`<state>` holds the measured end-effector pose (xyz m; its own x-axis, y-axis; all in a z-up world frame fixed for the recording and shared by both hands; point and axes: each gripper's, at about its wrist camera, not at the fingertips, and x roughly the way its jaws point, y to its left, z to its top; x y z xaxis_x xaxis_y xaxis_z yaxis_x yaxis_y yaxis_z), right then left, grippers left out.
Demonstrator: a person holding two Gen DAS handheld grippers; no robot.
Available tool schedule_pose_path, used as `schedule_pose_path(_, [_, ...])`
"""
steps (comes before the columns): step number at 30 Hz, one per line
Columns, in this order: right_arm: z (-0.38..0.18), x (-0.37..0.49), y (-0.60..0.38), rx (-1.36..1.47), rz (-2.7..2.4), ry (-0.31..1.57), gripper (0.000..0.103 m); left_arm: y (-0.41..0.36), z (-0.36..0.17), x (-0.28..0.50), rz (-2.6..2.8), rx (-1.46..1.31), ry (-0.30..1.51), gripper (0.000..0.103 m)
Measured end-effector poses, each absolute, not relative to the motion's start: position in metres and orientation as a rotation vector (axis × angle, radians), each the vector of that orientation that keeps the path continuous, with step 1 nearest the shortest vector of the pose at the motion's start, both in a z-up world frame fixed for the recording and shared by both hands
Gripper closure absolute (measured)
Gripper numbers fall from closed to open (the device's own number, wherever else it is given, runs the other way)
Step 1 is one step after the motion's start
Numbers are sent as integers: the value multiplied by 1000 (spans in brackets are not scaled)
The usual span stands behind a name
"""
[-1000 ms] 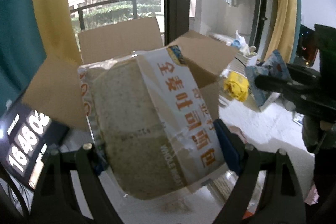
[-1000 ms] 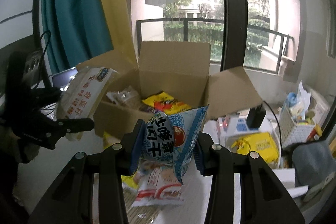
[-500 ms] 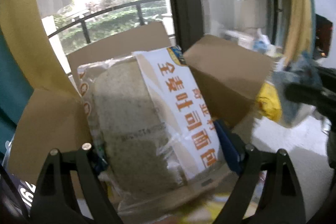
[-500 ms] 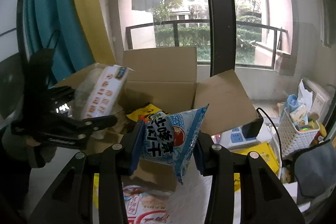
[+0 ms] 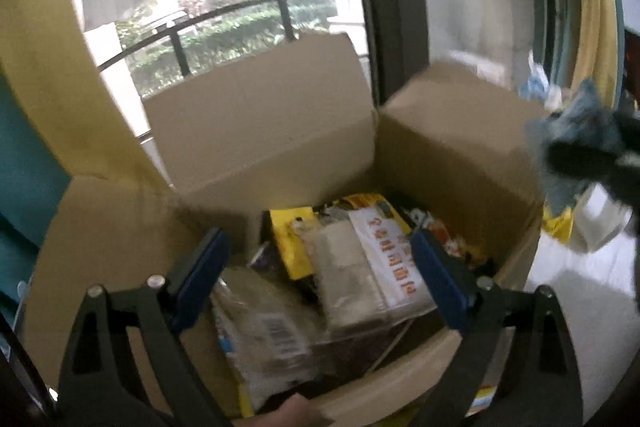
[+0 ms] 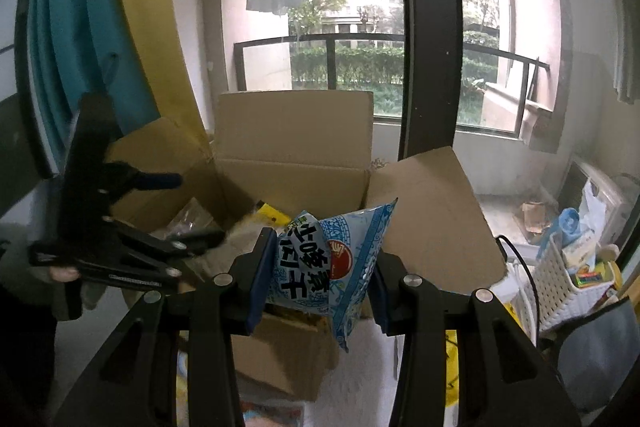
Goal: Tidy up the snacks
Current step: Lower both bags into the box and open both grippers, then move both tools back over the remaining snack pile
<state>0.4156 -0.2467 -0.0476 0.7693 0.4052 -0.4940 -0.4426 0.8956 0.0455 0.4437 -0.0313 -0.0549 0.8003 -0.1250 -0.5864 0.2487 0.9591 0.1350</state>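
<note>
The open cardboard box (image 5: 460,155) holds the bread loaf (image 5: 372,275) among other snack packets. Above it the left gripper (image 5: 320,275), jaws just widened, is empty, while the right gripper (image 6: 320,267) clamps a blue snack bag (image 6: 332,259) near the box.

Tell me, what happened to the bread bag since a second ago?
The left gripper carried the bread bag over the cardboard box and let go: its jaws have just been opening, and the bag now lies inside among other snacks, below the jaws and free of them. The right gripper still clamps the blue snack bag.
</note>
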Motion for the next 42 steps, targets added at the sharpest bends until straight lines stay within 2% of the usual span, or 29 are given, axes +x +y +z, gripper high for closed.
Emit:
schedule_pose_path(15, [-43, 518, -193, -51, 437, 566, 58, 43, -16, 437, -43, 29, 490, 10])
schedule_pose_path(17, [-45, 536, -186, -52, 442, 598, 52, 46, -15, 437, -29, 28, 481, 10])
schedule_pose_path(18, [-47, 543, -186, -48, 441, 611, 37, 45, -16, 438, -21, 29, 479, 10])
schedule_pose_path(19, [-48, 549, -185, -39, 435, 614, 28, 46, -15, 438, -12, 28, 478, 10])
schedule_pose_path(32, [-39, 500, -200, -64, 403, 574, 27, 32, -14, 426, -52, 33, 462, 10])
schedule_pose_path(42, [-30, 423, -211, -95, 421, 574, 27, -3, 1, 367, -145, 56, 409, 10])
